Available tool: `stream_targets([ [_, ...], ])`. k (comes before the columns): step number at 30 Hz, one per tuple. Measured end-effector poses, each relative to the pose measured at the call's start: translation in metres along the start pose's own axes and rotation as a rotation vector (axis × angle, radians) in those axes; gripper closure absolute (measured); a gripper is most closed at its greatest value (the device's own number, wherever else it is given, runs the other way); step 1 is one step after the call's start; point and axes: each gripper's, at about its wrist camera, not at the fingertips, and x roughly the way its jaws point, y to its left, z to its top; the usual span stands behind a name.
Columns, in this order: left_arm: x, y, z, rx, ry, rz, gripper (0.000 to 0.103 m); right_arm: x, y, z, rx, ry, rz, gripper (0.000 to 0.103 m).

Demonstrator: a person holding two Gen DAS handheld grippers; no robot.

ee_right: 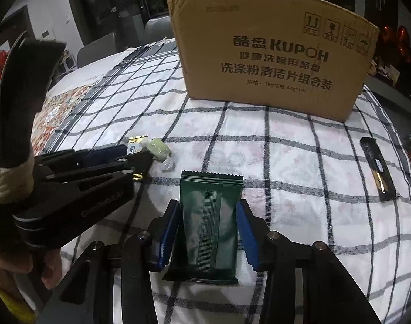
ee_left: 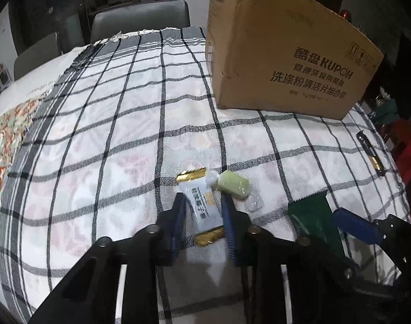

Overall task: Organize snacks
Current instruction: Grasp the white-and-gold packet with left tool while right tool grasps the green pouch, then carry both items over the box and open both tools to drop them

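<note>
A white snack packet with gold ends (ee_left: pixel 202 210) lies on the checked cloth, and my left gripper (ee_left: pixel 203 198) is shut on it, blue pads pressing both long sides. Just right of it are a pale green wrapped candy (ee_left: pixel 233 186) and a small clear wrapper (ee_left: pixel 254 205). In the right wrist view a dark green packet (ee_right: pixel 210 221) sits lengthwise between the blue pads of my right gripper (ee_right: pixel 207 205), which is shut on it; the packet bows slightly. The left gripper (ee_right: pixel 135 159) shows there at the left, held by a hand. A black stick packet (ee_right: pixel 376 170) lies at the right.
A tall open cardboard box (ee_right: pixel 272 67) with printed lettering stands at the back of the table. The checked cloth (ee_left: pixel 111 135) covers a patterned tablecloth. Grey chairs (ee_left: pixel 140 19) stand behind the far edge. The table edge is close on the right.
</note>
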Motion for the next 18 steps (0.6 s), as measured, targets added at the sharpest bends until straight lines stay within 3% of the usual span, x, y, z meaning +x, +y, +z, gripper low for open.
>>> stream_targets([
  [18, -0.044, 0.007, -0.013, 0.027, -0.066, -0.056, 0.084, -0.028, 0.002, -0.001, 0.003, -0.06, 0.04, 0.059],
])
